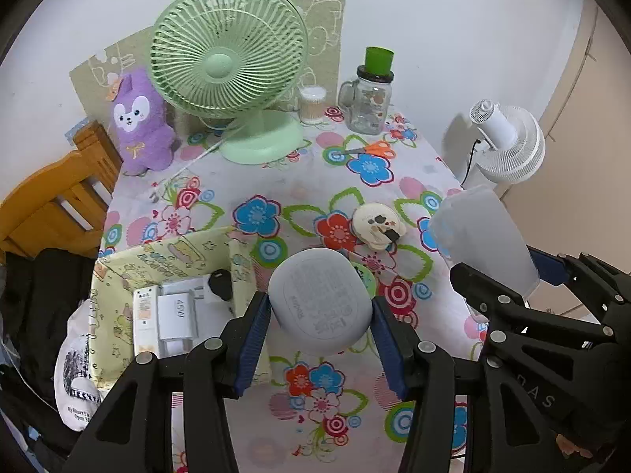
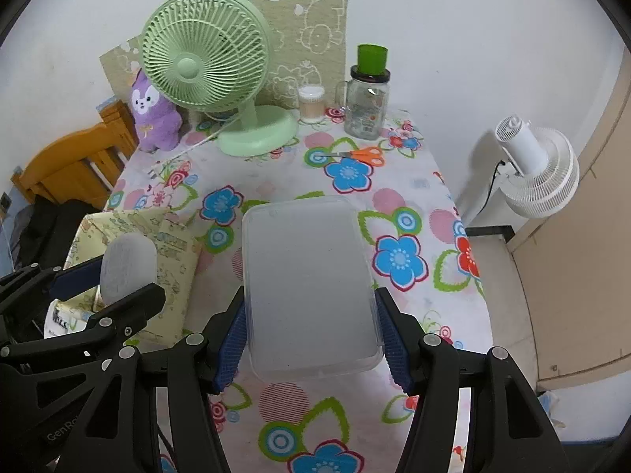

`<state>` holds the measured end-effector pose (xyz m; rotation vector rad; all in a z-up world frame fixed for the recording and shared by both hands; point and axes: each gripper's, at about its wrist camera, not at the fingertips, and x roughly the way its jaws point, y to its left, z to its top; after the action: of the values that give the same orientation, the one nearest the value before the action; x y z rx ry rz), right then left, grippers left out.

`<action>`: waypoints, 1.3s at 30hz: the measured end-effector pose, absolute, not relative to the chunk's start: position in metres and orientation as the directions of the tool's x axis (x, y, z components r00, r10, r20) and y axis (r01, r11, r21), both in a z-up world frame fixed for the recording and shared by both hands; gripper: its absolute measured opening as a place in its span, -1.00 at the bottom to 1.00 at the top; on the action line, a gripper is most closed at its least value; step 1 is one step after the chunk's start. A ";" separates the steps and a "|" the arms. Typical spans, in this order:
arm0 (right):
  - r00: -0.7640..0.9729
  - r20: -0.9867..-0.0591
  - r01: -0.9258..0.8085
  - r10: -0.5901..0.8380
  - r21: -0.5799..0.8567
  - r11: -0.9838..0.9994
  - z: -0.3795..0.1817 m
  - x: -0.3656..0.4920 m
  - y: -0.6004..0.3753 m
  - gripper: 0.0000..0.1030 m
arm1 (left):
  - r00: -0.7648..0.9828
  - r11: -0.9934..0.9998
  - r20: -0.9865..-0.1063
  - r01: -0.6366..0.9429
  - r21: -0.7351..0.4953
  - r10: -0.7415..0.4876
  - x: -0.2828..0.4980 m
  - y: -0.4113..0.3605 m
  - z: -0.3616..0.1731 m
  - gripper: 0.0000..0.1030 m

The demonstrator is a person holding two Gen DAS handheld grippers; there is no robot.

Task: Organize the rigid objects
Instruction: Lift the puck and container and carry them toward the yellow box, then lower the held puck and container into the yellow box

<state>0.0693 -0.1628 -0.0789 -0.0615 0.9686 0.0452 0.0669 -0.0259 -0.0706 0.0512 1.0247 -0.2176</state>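
L tongs [image 1: 321, 339] grip rounded matte grey case [image 1: 321, 301]; R tongs [image 2: 311, 339] grip frosted plastic lid [image 2: 309, 283].

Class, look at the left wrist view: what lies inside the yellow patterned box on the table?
Inside the yellow patterned box: a white charger marked 45W, a slim white device beside it, and a black object. The box wall and left claw hide anything nearer or underneath.
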 end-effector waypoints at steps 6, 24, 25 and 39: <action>0.569 -0.822 -0.084 0.012 -0.044 0.995 -0.076 0.071 -0.146 0.23 | 0.506 0.979 -0.848 0.192 -0.067 -0.157 0.067 -0.008 -0.068 0.04; 0.539 -0.841 -0.129 0.031 -0.046 0.991 -0.090 0.092 -0.088 0.23 | 0.488 0.984 -0.859 0.157 -0.085 -0.152 0.079 0.048 -0.081 0.04; 0.535 -0.844 -0.129 0.034 -0.042 0.991 -0.092 0.093 -0.085 0.23 | 0.485 0.984 -0.861 0.156 -0.084 -0.150 0.080 0.051 -0.083 0.04; 0.500 -0.865 -0.151 0.043 -0.038 0.988 -0.110 0.114 -0.043 0.23 | 0.424 0.988 -0.895 0.118 -0.098 -0.139 0.092 0.095 -0.117 0.04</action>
<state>0.1135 -0.0434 -0.1096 -0.1135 1.0412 0.1180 0.0922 0.0946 -0.1168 -0.0209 1.1213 -0.1608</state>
